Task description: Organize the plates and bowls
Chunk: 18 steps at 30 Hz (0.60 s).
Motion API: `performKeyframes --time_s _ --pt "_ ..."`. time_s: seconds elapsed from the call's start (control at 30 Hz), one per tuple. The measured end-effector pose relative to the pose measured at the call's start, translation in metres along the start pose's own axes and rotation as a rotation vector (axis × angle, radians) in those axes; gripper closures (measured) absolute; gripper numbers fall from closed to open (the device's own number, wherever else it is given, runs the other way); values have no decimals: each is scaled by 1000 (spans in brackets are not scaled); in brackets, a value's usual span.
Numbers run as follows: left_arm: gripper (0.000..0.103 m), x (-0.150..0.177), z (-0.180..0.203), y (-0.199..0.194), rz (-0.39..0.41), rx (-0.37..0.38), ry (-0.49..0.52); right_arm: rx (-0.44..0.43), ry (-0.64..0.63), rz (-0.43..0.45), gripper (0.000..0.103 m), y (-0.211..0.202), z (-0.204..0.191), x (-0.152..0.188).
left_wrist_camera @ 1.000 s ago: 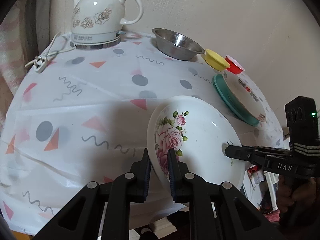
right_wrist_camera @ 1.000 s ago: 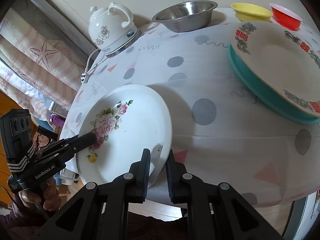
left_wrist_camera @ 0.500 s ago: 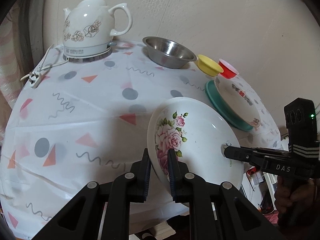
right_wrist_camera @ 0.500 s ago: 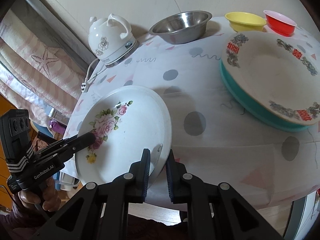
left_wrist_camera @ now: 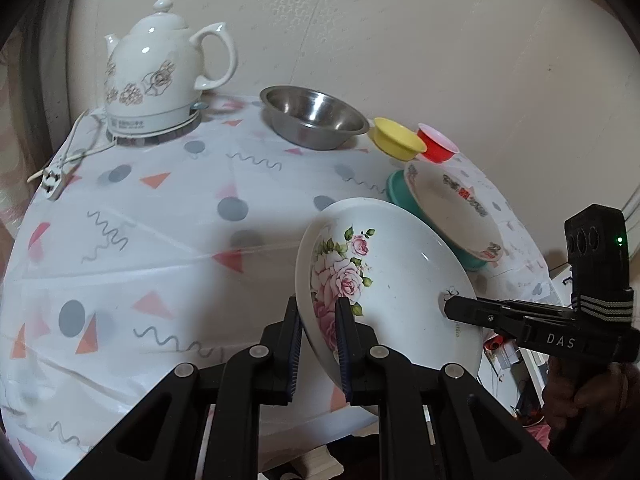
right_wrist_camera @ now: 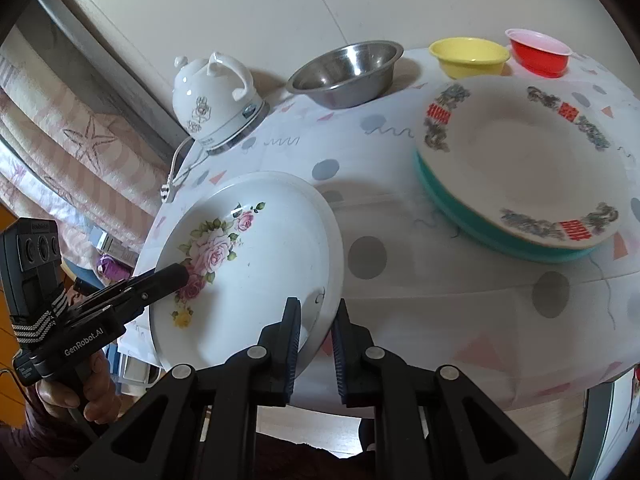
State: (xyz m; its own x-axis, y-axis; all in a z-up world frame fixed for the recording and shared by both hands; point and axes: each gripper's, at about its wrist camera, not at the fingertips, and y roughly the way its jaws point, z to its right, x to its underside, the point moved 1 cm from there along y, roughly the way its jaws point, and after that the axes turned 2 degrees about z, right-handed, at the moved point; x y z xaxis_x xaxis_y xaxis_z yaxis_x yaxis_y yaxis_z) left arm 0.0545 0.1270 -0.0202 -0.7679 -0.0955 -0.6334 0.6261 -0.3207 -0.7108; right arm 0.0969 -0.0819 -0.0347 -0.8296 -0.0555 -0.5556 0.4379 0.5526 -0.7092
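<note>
A white rose-pattern plate hangs in the air above the table's near edge, held by both grippers on opposite rims. My left gripper is shut on its left rim; it also shows in the right wrist view. My right gripper is shut on its right rim; it also shows in the left wrist view. The plate shows in the right wrist view too. A white plate with red and grey rim marks lies stacked on a teal plate to the right.
A steel bowl, a yellow bowl and a red bowl stand along the back by the wall. A white kettle with cord and plug stands at the back left. The patterned tablecloth drops off at the near edge.
Both grippers have carried the rose plate forward and to the right, nearer the stacked plates. Both still grip its rim.
</note>
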Motion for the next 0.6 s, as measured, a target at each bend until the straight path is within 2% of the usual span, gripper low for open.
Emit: performKeyframes --time_s 0.37,0.6 --pt "88 -21 29 9 9 64 58 36 59 66 88 -27 21 -1" --pt "88 -46 64 30 17 85 111 55 95 119 88 -48 50 -14"
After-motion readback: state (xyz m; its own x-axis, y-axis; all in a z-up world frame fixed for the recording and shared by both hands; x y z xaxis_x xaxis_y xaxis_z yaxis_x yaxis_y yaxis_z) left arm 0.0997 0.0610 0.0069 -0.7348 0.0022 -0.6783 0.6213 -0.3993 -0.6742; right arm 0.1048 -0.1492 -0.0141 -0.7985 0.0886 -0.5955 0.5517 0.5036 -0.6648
